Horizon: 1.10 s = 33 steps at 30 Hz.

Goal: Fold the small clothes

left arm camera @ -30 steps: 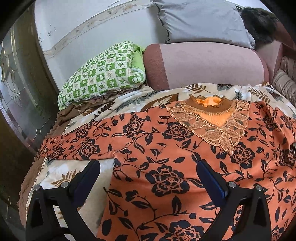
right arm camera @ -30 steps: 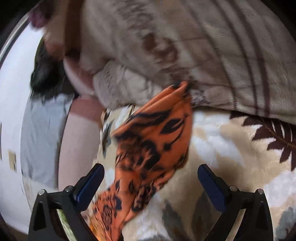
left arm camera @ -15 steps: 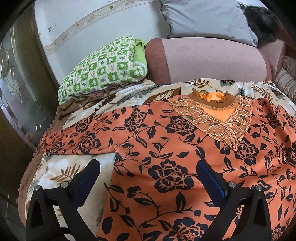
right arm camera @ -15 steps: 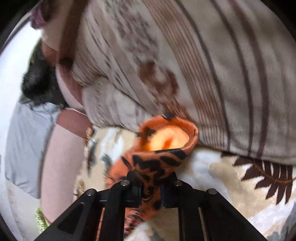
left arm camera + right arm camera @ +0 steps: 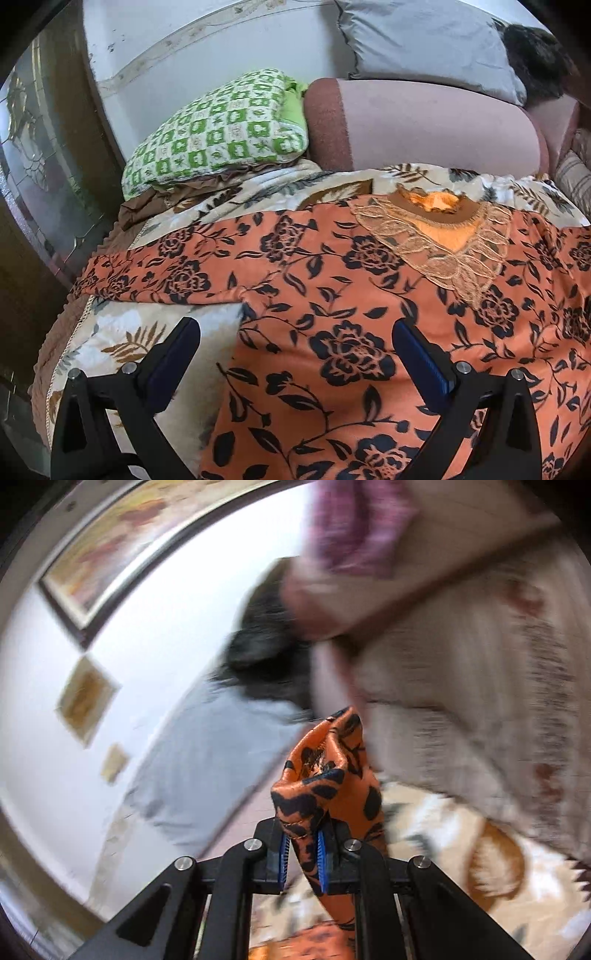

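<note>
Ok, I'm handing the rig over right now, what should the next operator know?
Right claw: shut on the sleeve end of the orange floral top, lifted off the leaf-print blanket; the view is blurred.
Left claw: open, holding nothing, hovering over the top's lower front.
The top lies spread face up on the blanket, lace collar toward the pink bolster, the other sleeve stretched flat.
Done: one sleeve gripped.
Left: fold both sleeves in, then fold the body.
</note>
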Available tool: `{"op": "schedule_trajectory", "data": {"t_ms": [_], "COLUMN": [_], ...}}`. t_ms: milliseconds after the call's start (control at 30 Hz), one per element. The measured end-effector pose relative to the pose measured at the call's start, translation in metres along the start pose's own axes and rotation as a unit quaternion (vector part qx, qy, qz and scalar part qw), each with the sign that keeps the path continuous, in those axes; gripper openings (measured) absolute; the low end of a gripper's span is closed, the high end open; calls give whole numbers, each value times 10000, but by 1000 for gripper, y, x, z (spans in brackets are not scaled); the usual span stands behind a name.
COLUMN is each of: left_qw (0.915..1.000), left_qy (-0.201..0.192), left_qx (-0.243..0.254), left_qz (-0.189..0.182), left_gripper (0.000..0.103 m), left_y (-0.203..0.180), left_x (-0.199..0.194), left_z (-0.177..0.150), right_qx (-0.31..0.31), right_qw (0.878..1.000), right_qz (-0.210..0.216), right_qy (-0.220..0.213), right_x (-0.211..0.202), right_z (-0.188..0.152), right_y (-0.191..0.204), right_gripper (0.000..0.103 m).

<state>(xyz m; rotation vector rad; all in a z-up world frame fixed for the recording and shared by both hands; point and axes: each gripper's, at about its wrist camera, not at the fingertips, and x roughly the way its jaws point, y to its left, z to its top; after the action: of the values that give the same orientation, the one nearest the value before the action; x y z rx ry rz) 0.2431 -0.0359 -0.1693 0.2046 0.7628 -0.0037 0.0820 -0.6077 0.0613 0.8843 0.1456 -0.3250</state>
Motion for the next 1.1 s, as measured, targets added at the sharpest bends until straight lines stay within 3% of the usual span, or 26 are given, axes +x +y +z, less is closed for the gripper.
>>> {"op": "schedule_trajectory", "data": {"t_ms": [133, 233, 367, 567, 733, 767, 800, 833, 867, 1000, 1067, 1100], "left_qw": [9998, 9993, 9983, 9951, 9915, 9911, 9909, 9908, 9906, 9895, 9888, 9886], "left_qy": [47, 57, 72, 213, 268, 295, 316, 329, 341, 329, 336, 334], "left_qx": [-184, -360, -544, -929, -1252, -1275, -1282, -1287, -1301, -1388, -1439, -1457], "left_qz": [41, 73, 219, 270, 244, 240, 248, 253, 247, 226, 213, 205], "left_gripper": [103, 103, 103, 103, 103, 103, 103, 103, 103, 103, 103, 103], "left_y": [18, 39, 71, 123, 151, 154, 155, 156, 157, 160, 163, 164], "left_x": [4, 4, 6, 11, 14, 15, 17, 18, 18, 17, 17, 17], "left_z": [1, 0, -5, -18, -27, -28, -29, -29, -29, -27, -27, -26], "right_qx": [-266, -409, -530, -496, -437, -455, -487, -514, -539, -964, -1216, -1416], "right_qw": [9960, 9864, 9714, 9453, 9081, 9024, 8950, 8890, 8820, 8683, 8726, 8813], "right_qz": [680, 1186, 1475, 1257, 872, 791, 716, 687, 732, 1443, 1747, 1725], "right_qy": [511, 1067, 1783, 2969, 4072, 4212, 4376, 4498, 4625, 4648, 4396, 4166], "right_x": [33, 69, 117, 181, 230, 235, 241, 245, 244, 223, 206, 197], "right_z": [-40, -96, -184, -355, -487, -504, -521, -532, -541, -531, -511, -498], "right_y": [76, 133, 180, 196, 181, 178, 175, 174, 175, 191, 196, 195], "right_gripper": [13, 13, 13, 13, 18, 24, 37, 49, 74, 76, 76, 76]}}
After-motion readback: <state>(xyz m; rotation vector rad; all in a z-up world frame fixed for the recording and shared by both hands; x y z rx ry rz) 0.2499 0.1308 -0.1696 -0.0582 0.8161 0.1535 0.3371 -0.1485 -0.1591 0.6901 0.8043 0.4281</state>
